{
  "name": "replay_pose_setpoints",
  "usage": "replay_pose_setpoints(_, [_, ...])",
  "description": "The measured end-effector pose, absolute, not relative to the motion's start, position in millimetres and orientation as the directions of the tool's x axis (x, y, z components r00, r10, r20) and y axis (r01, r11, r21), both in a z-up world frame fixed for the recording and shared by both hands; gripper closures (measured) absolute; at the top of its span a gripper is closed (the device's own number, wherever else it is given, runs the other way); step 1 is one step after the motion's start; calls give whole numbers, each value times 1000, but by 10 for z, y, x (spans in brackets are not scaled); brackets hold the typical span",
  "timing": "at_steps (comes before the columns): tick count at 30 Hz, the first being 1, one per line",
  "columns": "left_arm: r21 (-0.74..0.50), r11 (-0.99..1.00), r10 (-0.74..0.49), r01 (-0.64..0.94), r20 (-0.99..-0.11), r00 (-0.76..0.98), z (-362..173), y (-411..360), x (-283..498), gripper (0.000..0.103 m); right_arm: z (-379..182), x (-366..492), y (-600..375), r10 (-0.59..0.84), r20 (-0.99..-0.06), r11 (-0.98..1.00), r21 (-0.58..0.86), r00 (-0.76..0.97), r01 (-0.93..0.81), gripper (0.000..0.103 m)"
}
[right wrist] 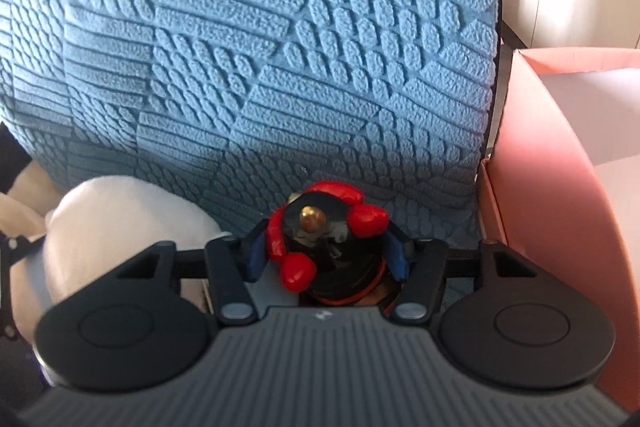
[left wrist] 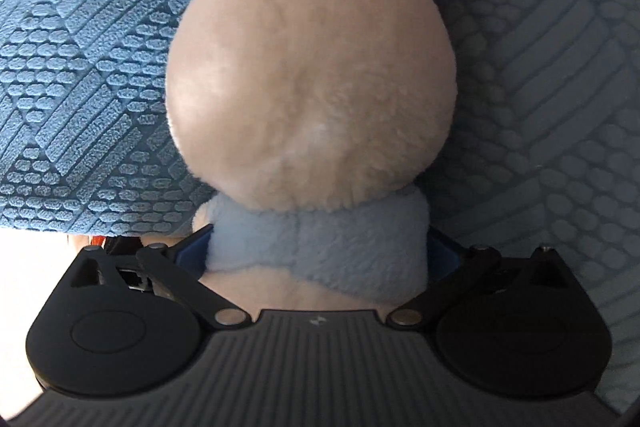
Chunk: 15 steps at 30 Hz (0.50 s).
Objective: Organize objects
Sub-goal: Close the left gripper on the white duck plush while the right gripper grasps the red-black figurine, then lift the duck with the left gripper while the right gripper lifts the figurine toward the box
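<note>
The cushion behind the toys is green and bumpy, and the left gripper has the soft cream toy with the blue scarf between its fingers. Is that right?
Nearly. The cushion is blue, not green, as both wrist views show. It is bumpy, and the left gripper does have the soft cream toy with the blue scarf between its fingers.

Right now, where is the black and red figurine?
In the right wrist view, the figurine sits low centre between the right gripper's blue fingers, before the blue cushion.

Sunlit blue textured cushion (right wrist: 280,39), with a pink box (right wrist: 560,155) beside it
</note>
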<state>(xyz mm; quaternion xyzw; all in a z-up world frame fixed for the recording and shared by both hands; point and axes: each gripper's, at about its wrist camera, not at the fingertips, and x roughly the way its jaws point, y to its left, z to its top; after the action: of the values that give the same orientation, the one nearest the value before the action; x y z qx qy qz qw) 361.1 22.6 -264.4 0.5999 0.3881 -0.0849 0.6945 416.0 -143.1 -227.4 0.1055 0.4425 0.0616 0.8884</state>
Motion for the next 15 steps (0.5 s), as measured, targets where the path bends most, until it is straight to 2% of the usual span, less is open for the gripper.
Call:
replay_pose_setpoints(5, [762,290,333,579,-648,685,-2578,229,3652,0,-2263,4119,-1359,187,-767,973,232,614,-6,43])
replay_pose_setpoints(8, [745,334,317,577,-665,676,-2446,253,3598,3,-2243,4037,-1332,171,-766,978,210,620,-10,43])
replay_pose_setpoints(15, [656,527,285,541,-735,615,-2064,286,3551,6,-2172,3785,-1455,172,-743,980,197,647,-33,43])
